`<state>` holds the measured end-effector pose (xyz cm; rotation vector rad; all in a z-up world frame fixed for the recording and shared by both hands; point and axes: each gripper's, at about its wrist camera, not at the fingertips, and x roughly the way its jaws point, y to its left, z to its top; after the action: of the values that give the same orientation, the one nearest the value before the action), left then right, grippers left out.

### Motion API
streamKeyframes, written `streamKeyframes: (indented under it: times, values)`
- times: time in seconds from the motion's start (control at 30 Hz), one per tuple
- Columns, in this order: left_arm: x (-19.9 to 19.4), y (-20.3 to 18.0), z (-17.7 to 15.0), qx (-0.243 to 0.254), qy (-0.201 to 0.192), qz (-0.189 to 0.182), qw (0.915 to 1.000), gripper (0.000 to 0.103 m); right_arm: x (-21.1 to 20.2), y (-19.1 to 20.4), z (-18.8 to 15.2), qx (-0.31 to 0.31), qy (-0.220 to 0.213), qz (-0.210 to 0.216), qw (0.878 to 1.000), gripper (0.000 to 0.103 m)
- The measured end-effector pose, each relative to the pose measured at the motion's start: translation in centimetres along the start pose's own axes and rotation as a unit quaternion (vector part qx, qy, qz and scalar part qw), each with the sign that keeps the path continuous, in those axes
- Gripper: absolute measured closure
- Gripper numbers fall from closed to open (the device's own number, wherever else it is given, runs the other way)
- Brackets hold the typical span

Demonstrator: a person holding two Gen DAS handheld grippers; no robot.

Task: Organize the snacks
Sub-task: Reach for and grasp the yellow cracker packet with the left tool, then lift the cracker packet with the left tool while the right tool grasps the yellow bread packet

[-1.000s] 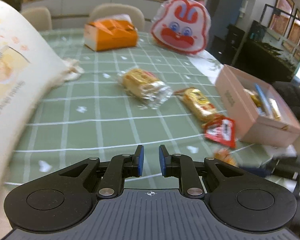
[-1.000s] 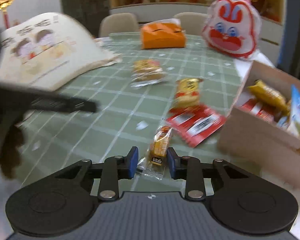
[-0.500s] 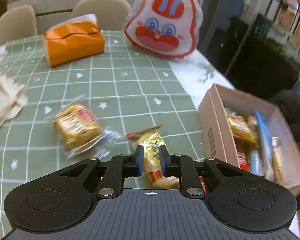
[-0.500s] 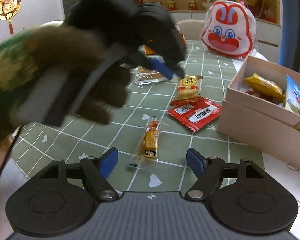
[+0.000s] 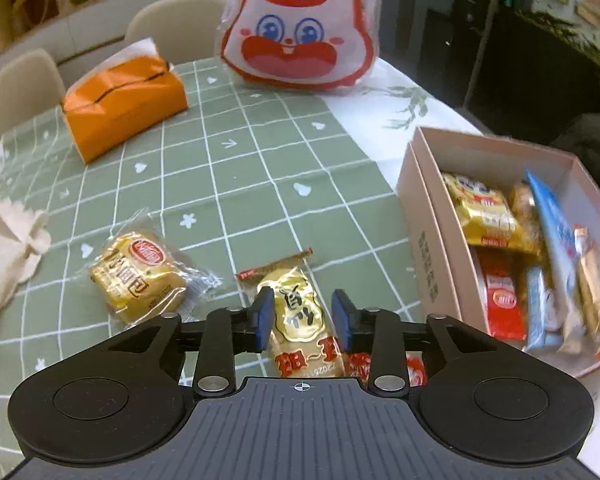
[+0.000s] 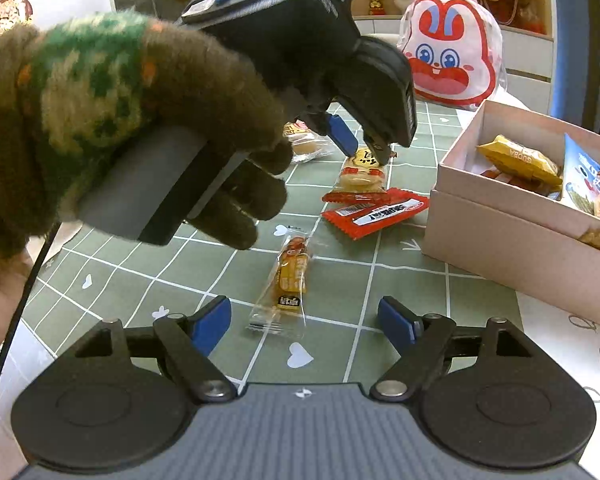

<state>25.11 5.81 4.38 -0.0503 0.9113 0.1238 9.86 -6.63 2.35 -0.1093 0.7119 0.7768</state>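
Two grippers in play, and the left one is lining up a grab. From the left wrist camera, the left gripper (image 5: 302,316) stands partly open, its blue pads straddling the gold snack pack (image 5: 300,316) that lies on the green checked tablecloth (image 5: 260,168). The pads sit on either side of the wrapper with a sliver of gap each side, so nothing is clamped yet. Just left of it lies a round bread pack (image 5: 140,276); poking out under the right finger is a red wrapper (image 5: 414,368). The pink box (image 5: 424,220) waits to the right, already holding several snacks. Further back, an orange tissue box (image 5: 124,104) and a rabbit-face bag (image 5: 300,28).

Over to the right wrist camera: the right gripper (image 6: 304,320) is spread wide and holds nothing, hovering near a small clear-wrapped sausage snack (image 6: 290,276) that lies just ahead of its fingers. Beyond, the gloved left hand (image 6: 148,120) tips its gripper down onto the gold pack, which rests against the red wrapper.

My read: this is the pickup step for the gold pack. The next move calls for closing squarely across its width without snagging the red wrapper, then lifting and carrying it right to the box.
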Motion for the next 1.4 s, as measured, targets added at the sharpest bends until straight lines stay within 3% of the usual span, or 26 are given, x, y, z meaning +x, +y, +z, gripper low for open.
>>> streamKeyframes:
  times: [0.23,0.6,0.8,0.87,1.0,1.23,1.33,1.4]
  values:
    - [0.6,-0.2,-0.5,0.019,0.003,0.023,0.9996,0.058,0.0,-0.1,0.1,0.002,0.000,0.002,1.000,0.021]
    - [-0.8,3.0,-3.0,-0.007,-0.006,-0.062,0.9981,0.062,0.0,-0.5,0.0,0.011,-0.002,0.010,1.000,0.017]
    - [-4.7,5.8,-7.6,0.009,-0.041,-0.052,0.9978,0.062,0.2,-0.5,0.0,0.009,0.002,0.016,1.000,0.014]
    - [-5.7,7.3,-8.9,0.001,-0.054,-0.057,0.9969,0.062,0.3,-0.4,0.0,0.006,0.005,0.018,1.000,0.012]
    - [-6.7,10.6,-11.0,-0.021,-0.064,-0.072,0.9951,0.062,0.9,0.1,0.3,-0.021,0.027,0.032,0.999,0.000]
    - [-7.3,15.6,-11.9,-0.091,-0.116,-0.107,0.9833,0.062,1.4,2.5,-0.1,-0.084,0.057,-0.005,0.995,0.000]
    - [-7.9,15.6,-11.8,-0.065,-0.112,-0.091,0.9874,0.062,1.4,2.5,0.9,-0.066,0.078,-0.003,0.995,0.004]
    - [-8.8,14.8,-12.0,-0.032,-0.122,-0.068,0.9897,0.062,0.8,2.3,2.3,-0.058,0.066,0.019,0.996,0.004]
